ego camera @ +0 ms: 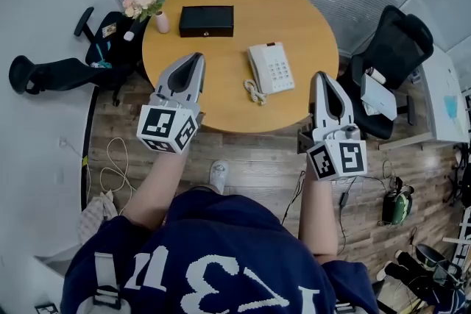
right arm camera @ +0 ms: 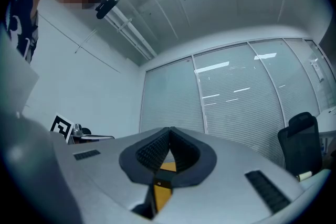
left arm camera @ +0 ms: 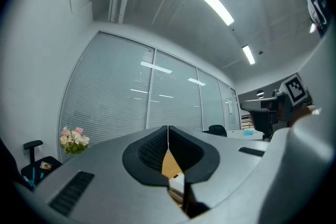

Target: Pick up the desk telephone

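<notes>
A white desk telephone with a coiled cord lies on the round wooden table, right of the middle. My left gripper hovers over the table's near left part, jaws shut and empty, tips well left of the phone. The right gripper hangs at the table's right edge, also shut and empty, a short way right of the phone. Through the left gripper's jaws a sliver of table and a white object shows. Seen from the right gripper, only the tabletop and a small black box appear behind the jaws.
A black box sits at the table's far side, with a pink vase of flowers at the far left rim. Black office chairs stand left and right of the table. Cables lie on the wooden floor.
</notes>
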`<move>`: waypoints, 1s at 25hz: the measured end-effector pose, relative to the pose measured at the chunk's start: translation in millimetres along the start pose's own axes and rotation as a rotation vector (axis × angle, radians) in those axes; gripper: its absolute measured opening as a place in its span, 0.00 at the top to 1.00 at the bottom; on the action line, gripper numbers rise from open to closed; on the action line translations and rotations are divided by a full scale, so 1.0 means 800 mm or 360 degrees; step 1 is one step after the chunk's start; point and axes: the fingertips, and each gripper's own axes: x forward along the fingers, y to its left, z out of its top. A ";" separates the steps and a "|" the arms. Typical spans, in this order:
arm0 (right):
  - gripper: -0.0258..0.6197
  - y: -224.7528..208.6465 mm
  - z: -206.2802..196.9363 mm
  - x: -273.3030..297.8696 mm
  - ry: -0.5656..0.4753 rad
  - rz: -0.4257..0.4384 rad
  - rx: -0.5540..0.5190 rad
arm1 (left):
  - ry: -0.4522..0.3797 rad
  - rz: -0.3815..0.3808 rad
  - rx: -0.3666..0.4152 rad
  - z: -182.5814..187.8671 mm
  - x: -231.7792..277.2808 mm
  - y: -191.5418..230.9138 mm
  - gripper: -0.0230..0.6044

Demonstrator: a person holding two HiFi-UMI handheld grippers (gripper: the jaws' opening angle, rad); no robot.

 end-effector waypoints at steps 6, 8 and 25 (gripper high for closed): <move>0.92 -0.031 0.000 0.063 -0.0044 -0.0096 -0.0026 | -0.0022 -0.0028 -0.0009 -0.001 0.070 0.061 0.93; 0.92 -0.039 -0.005 0.083 -0.0048 -0.0121 -0.0026 | -0.0030 -0.0043 -0.0021 -0.003 0.090 0.074 0.93; 0.92 -0.096 -0.048 0.161 0.0041 -0.0158 -0.0002 | 0.0041 -0.0144 -0.0139 -0.054 0.170 0.096 0.93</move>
